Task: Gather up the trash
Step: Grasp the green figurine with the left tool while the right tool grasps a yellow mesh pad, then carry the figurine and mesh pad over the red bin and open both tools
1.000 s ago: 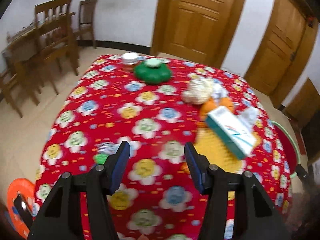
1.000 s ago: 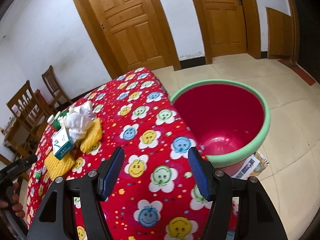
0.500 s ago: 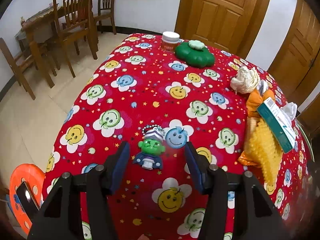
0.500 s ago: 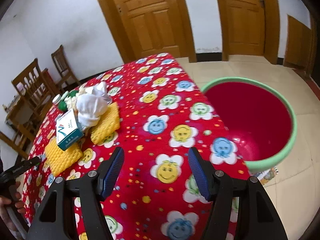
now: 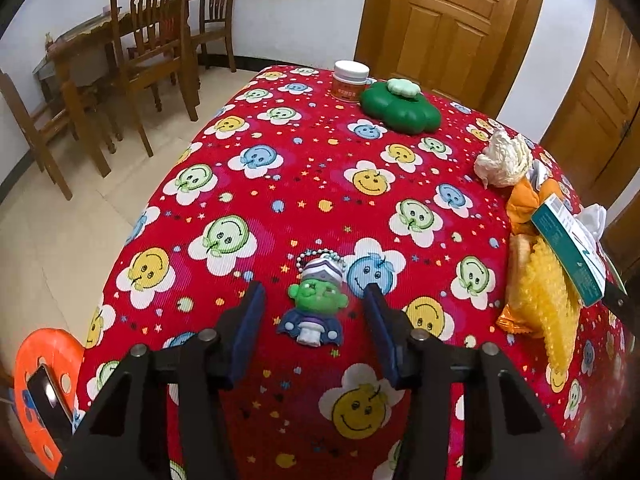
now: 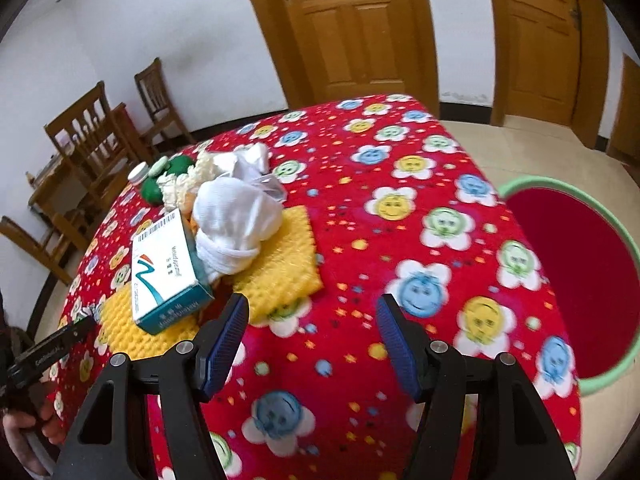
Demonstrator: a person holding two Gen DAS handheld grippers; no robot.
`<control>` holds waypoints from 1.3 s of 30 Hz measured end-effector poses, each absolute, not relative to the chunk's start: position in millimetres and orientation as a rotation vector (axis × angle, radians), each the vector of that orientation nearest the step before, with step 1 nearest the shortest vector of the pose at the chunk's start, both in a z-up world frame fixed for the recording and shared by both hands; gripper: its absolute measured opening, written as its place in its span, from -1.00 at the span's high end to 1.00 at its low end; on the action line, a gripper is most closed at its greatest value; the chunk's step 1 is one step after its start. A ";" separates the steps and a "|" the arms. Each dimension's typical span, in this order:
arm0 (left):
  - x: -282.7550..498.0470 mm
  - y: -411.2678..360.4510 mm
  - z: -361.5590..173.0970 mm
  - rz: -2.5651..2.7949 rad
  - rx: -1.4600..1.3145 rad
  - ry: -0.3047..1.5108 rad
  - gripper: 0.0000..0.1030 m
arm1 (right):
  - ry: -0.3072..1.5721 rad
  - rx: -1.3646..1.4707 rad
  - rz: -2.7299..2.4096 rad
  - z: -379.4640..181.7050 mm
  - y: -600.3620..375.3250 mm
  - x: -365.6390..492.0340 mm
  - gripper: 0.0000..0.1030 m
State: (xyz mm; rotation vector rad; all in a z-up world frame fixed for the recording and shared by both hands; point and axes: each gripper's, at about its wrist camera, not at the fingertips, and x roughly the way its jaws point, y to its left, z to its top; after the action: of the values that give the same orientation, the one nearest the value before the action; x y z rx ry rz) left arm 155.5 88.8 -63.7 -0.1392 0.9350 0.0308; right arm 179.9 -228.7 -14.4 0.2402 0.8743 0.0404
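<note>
Wooden doors and dining chairs ring a surface draped in a red cloth (image 5: 304,184) printed with smiling flowers. On it, near the front edge, lies a small green-faced keychain figure (image 5: 316,304) on its back, bead chain looped above its head. The left tool (image 5: 314,300) has just been closing around it, the figure between the pads but not yet pinched. It looks light, hard and a little slick, best taken across the broad head or shoulders rather than by the chain. The right tool (image 6: 312,312) stands apart and empty over bare cloth, just short of a heap of likely trash: a teal-and-white carton (image 6: 166,264), a knotted white cloth bundle (image 6: 234,220) and yellow bubbly packing sheets (image 6: 280,260), all probably light and crushable; the carton's narrow sides offer the firmest hold. A red bin with a green rim (image 6: 576,264) waits on the floor beside the surface.
</note>
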 end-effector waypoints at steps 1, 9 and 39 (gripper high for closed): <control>155.4 88.4 -63.9 0.031 -0.134 0.931 0.03 | 0.875 0.240 0.039 -15.9 -227.5 182.4 -0.31; 152.8 85.3 -63.7 0.021 -0.122 0.905 0.38 | 0.873 0.284 0.043 -27.4 -225.8 194.0 0.19; 119.0 31.7 -5.3 -0.235 -0.184 0.795 0.42 | 0.646 0.348 -0.041 30.3 -271.4 105.0 0.81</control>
State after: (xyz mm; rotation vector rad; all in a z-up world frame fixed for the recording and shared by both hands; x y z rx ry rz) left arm 119.0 31.7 -5.3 -0.1836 0.7953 -0.2351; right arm 105.0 -271.4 30.3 0.3479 0.6459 -0.0410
